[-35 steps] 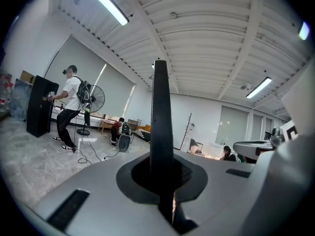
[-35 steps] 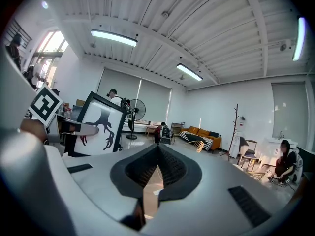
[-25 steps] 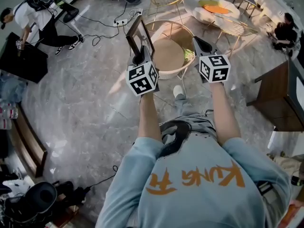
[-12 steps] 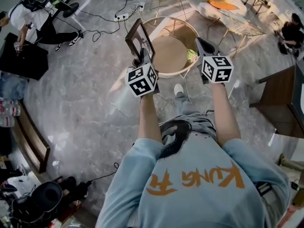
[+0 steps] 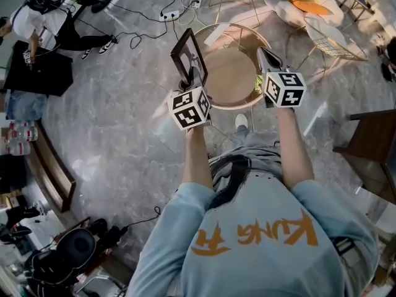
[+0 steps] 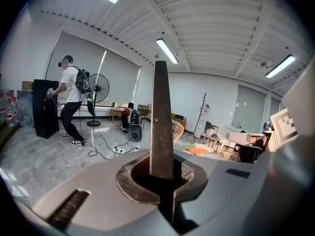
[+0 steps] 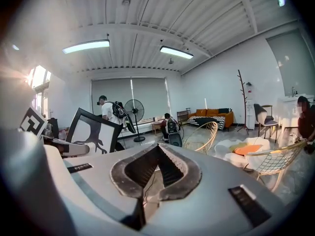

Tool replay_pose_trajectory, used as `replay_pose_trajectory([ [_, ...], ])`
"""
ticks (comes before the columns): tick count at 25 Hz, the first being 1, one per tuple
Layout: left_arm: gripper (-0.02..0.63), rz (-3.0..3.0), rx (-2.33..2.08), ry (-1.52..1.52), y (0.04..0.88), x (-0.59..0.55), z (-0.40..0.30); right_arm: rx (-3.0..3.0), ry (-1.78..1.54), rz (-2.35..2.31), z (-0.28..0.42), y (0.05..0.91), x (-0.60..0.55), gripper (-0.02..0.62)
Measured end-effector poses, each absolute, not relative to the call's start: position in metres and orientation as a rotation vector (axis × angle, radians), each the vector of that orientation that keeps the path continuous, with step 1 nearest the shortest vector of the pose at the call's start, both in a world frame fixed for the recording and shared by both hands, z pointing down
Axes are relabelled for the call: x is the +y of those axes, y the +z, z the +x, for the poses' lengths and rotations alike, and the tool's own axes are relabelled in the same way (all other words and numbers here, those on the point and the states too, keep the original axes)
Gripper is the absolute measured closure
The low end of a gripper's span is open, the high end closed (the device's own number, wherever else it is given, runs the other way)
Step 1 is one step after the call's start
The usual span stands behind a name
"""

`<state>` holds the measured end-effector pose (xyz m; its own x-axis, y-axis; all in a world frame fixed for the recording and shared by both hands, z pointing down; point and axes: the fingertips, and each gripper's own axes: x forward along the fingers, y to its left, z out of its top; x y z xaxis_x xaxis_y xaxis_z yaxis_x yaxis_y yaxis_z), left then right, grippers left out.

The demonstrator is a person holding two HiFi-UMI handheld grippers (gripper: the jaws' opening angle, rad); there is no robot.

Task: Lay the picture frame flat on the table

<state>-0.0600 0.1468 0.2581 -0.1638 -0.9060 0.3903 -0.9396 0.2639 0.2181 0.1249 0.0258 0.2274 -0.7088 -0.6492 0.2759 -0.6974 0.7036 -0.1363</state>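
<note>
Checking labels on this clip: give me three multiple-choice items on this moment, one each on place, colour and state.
1. Where is the frame? A flat on the table; B upright in the left gripper; C on the floor.
2. Its border is: A dark; B white; C gold.
3. The right gripper has its jaws: A on the frame; B wide apart; C together, empty.

B: the left jaws clamp its edge and it stands up from them.
A: the border looks dark in the head and right gripper views.
C: the right jaws meet at the tip with nothing between.
</note>
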Motion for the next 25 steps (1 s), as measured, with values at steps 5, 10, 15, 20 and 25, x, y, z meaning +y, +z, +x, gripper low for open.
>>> replay_pose_trajectory([
  [5,0.58,1.646,-2.091,0.143,0.26,0.079,-0.07,-2.695,0.364,1.051,0.108,0.233,-0.049,0.598],
  [10,0.581,1.626,-2.085,0.19,0.27,0.03,-0.07,-2.7,0.412,1.038,0.103,0.245,-0.108,0.598],
  [15,0.581,1.577,-2.099,0.223,0.28,0.017,-0.081,-2.7,0.452,0.998,0.093,0.26,-0.13,0.598],
  [20,0.581,1.55,-2.086,0.253,0.29,0.016,-0.084,-2.691,0.499,0.979,0.085,0.276,-0.143,0.598],
  [25,0.581,1.506,-2.053,0.248,0.313,0.018,-0.106,-2.648,0.484,0.942,0.062,0.298,-0.135,0.598],
])
